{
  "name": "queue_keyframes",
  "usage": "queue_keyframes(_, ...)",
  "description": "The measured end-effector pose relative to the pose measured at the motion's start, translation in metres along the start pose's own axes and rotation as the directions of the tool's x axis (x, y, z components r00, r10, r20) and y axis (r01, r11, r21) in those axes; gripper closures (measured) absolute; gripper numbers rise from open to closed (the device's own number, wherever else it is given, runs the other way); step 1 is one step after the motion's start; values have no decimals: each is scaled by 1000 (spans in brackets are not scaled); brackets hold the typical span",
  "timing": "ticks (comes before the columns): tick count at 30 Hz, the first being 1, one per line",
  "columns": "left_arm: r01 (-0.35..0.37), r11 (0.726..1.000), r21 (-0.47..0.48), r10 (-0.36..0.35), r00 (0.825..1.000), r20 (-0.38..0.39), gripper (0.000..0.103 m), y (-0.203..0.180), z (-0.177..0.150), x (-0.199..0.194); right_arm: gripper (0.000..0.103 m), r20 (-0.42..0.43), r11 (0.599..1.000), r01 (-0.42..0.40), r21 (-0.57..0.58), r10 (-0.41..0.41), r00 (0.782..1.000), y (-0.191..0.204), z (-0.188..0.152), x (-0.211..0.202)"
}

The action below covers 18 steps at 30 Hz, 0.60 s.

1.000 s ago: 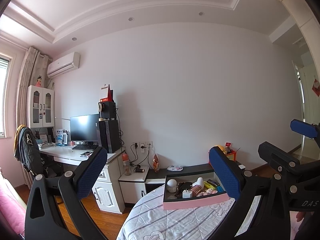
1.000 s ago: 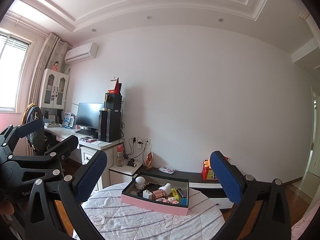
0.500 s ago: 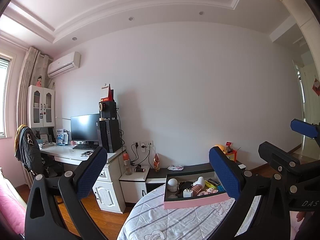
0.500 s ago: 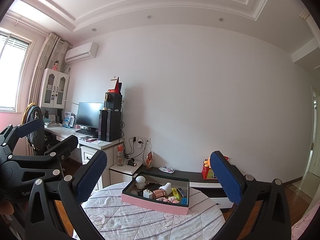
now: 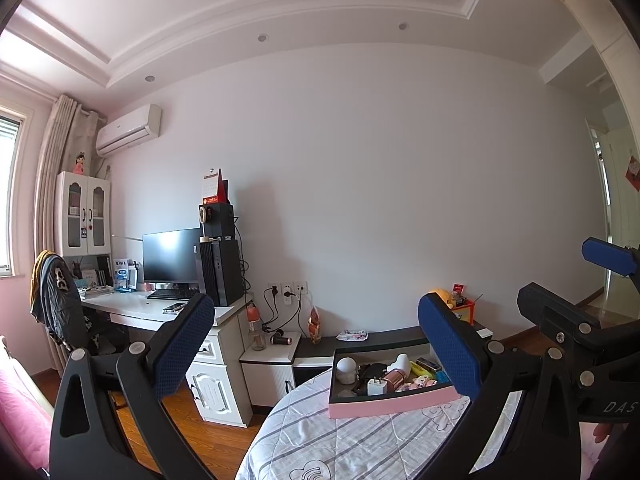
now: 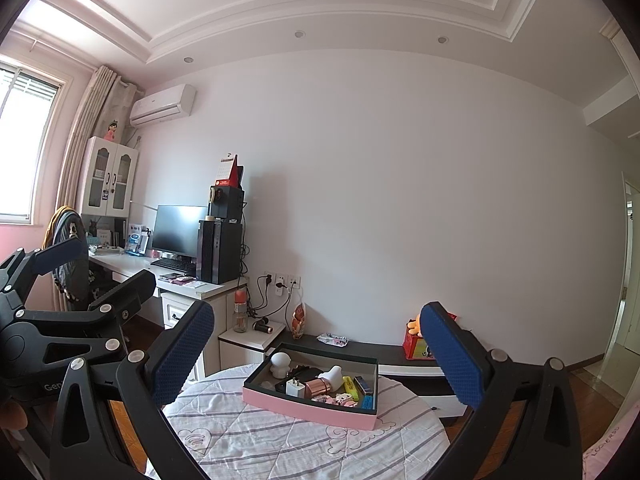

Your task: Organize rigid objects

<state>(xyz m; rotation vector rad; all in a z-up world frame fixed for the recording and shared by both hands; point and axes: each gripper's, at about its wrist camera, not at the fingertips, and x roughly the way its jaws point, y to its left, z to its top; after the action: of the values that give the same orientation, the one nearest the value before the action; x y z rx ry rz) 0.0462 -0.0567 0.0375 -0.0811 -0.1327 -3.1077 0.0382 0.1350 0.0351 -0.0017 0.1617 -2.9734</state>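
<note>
both wrist views face the tray — distant.

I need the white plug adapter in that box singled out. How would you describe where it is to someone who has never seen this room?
On the round table sits a shallow tray with pink walls. Along its near wall, left of the copper-coloured cylinder, stands the white plug adapter. It is the only small white cube with metal prongs pointing up; the other white items are rounded figurines.

Round table – quilted cloth, pink tray on top.
</note>
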Motion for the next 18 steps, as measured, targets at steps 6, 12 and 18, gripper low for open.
queue_keyframes(6, 0, 1000, 2, 0, 1000, -1, 0, 0, 0, 0, 0, 1, 1000, 2, -3, -2, 1000, 2, 0, -1)
queue_keyframes(12, 0, 1000, 0, 0, 1000, 2, 0, 1, 1, -1, 0, 4, 1000, 3, -2, -3, 1000, 2, 1, -1)
queue_keyframes(18, -1, 1000, 2, 1, 1000, 2, 0, 0, 0, -1, 0, 4, 1000, 6, -3, -6, 1000, 0, 1, 1)
